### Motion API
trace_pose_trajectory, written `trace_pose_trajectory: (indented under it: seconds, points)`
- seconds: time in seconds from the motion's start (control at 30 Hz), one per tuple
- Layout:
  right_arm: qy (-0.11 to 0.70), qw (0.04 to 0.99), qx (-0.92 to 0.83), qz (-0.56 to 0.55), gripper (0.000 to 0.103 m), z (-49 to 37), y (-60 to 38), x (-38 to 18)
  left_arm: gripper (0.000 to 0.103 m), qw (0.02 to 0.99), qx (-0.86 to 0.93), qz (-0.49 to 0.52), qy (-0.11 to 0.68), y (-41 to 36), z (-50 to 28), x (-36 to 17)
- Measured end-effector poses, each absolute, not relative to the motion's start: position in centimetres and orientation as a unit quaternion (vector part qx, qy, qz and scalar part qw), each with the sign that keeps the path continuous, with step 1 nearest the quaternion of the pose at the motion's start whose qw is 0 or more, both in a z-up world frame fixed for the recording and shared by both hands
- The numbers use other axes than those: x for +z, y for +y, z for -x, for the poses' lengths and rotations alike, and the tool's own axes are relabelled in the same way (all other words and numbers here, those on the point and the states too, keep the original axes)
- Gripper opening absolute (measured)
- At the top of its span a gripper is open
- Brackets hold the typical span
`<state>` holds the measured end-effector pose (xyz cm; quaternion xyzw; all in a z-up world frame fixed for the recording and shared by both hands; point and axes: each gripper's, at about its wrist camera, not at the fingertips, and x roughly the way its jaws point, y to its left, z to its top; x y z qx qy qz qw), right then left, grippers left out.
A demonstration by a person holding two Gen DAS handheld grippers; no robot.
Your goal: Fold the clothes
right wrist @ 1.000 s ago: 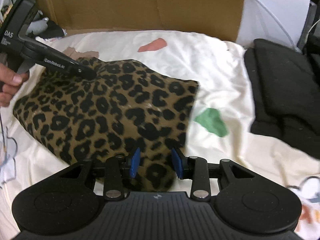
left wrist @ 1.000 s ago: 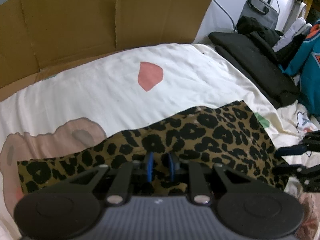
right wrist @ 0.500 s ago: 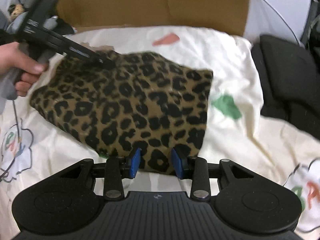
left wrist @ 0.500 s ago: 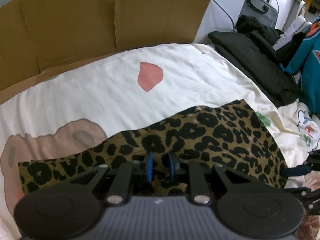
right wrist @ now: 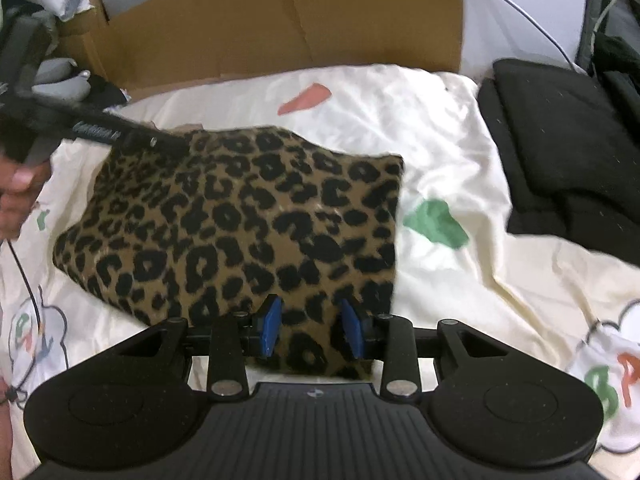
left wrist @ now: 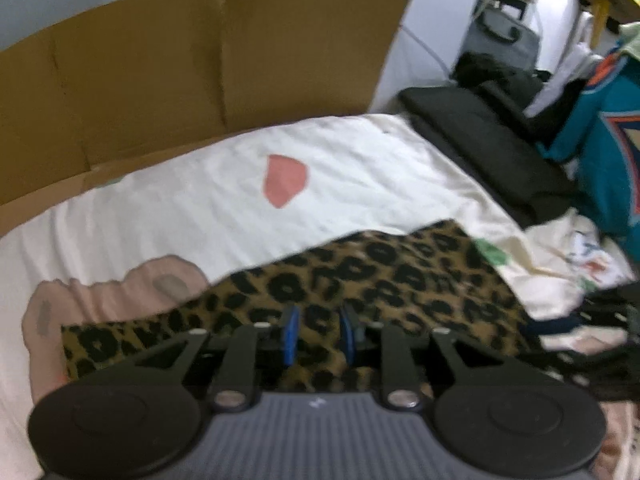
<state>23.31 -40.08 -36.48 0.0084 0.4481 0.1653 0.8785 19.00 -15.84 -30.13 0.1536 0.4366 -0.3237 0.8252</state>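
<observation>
A folded leopard-print garment [left wrist: 380, 280] [right wrist: 240, 220] lies flat on a cream bedsheet [left wrist: 180, 220] [right wrist: 440, 140]. My left gripper [left wrist: 318, 338] hovers over its far left corner, and its jaws are opening. The fabric lies under the gap, and the blue pads do not press on it. In the right wrist view the left gripper [right wrist: 132, 136] reaches in from the left, held by a hand [right wrist: 16, 192]. My right gripper [right wrist: 312, 330] is open, its pads on either side of the garment's near right corner. In the left wrist view the right gripper [left wrist: 600, 320] is a dark blur.
A cardboard sheet [left wrist: 160, 80] [right wrist: 280, 20] stands along the back of the bed. Folded black clothes [left wrist: 480, 140] [right wrist: 560, 140] lie stacked at the right, next to a teal jersey [left wrist: 608, 140]. The sheet has coloured patches and is rumpled at the right.
The left pads, which pinched a fold of leopard fabric, have parted and let it go, and the left gripper has lifted a little. The right gripper has rolled slightly over the near corner.
</observation>
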Motion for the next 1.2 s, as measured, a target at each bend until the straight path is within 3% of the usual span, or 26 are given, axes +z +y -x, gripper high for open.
trace_pose_trajectory:
  seconds: [0.37, 0.53, 0.93, 1.2]
  points:
    - [0.435, 0.879, 0.197, -0.014, 0.04, -26.2, -36.8, -36.2, 0.029, 0.807, -0.351, -0.141, 0.453, -15.8, -13.3, -30.7]
    - [0.454, 0.871, 0.185, -0.024, 0.041, -26.8, -36.4, -37.4, 0.042, 0.8, -0.357, -0.169, 0.452, -14.9, -11.0, -31.6]
    - [0.456, 0.87, 0.188, -0.024, 0.041, -26.9, -36.4, -37.6, 0.044, 0.803, -0.305, -0.227, 0.459, -11.1, -10.2, -33.9]
    - [0.46, 0.87, 0.178, -0.008, 0.041, -25.9, -38.1, -36.7, 0.044, 0.805, -0.269, -0.202, 0.488, -8.3, -11.0, -34.1]
